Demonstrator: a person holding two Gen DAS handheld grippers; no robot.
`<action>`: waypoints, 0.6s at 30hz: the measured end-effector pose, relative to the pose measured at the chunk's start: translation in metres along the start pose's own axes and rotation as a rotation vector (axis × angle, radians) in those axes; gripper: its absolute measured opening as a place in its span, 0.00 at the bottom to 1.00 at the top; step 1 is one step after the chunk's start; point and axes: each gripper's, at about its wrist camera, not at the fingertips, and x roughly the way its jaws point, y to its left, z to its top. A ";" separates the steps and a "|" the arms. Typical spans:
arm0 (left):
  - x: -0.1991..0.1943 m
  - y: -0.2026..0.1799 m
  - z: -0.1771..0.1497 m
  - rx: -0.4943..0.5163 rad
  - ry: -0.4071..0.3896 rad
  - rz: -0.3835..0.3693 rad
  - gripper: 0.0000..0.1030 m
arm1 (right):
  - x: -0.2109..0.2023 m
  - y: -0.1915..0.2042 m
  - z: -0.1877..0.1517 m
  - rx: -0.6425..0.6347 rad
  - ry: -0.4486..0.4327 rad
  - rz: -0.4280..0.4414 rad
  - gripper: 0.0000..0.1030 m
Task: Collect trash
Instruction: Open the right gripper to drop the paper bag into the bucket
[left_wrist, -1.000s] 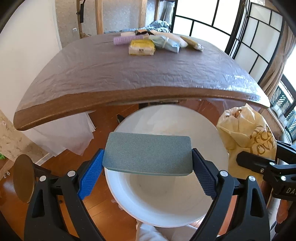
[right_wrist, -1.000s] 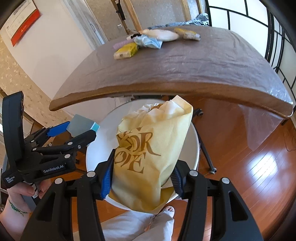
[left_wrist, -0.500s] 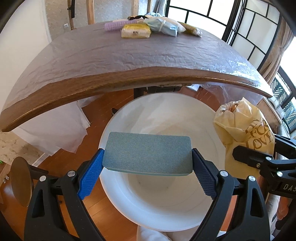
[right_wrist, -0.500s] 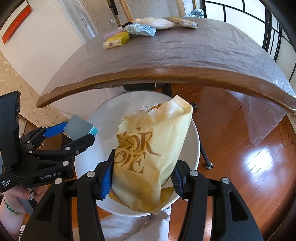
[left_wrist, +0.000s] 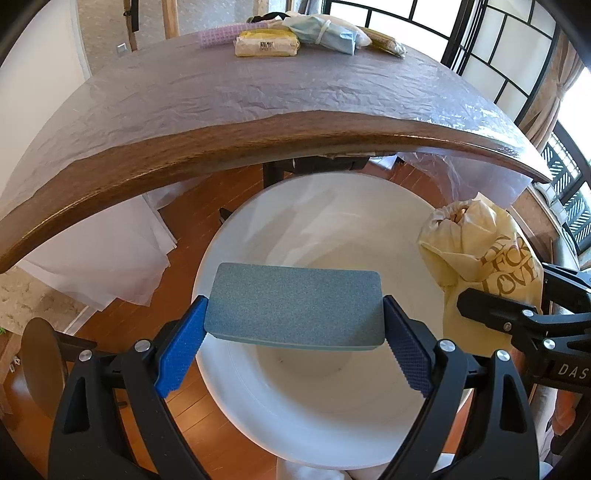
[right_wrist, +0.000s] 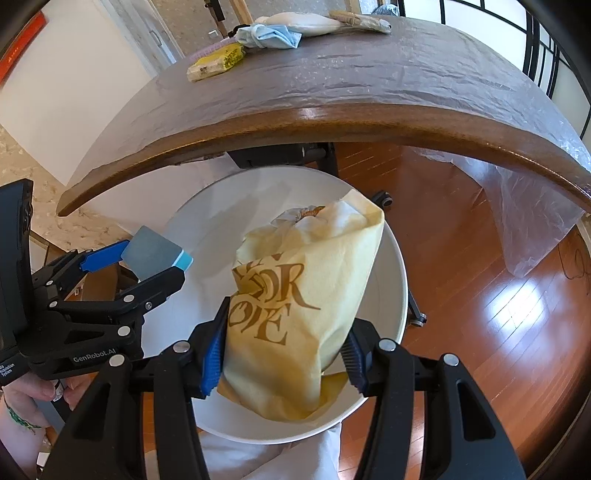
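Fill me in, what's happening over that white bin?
A person is collecting trash with two handheld grippers. The left gripper is shut on a grey-green sponge block, the right gripper on a yellow printed bag. Both are held above the open white bin by the table's edge; nothing is dropped yet. More packets remain on the table.

A home living room, by the signs: polished wood floor (right_wrist: 480, 295), live-edge wooden table (left_wrist: 258, 140) under clear plastic, black-framed paper-screen windows (left_wrist: 498, 48), patterned wallpaper (right_wrist: 74, 221).

White bin (left_wrist: 314, 406) gapes open and unobstructed below; table edge (left_wrist: 258, 140) overhangs its far rim
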 end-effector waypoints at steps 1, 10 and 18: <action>0.001 0.000 0.001 0.001 0.002 0.000 0.89 | 0.001 0.001 0.001 0.001 0.002 -0.002 0.51; 0.008 0.000 0.008 0.019 0.009 -0.011 0.90 | 0.001 0.003 0.004 0.011 0.016 -0.017 0.65; 0.013 0.002 0.013 0.015 0.020 -0.030 0.94 | -0.010 -0.001 0.009 0.036 -0.030 -0.035 0.79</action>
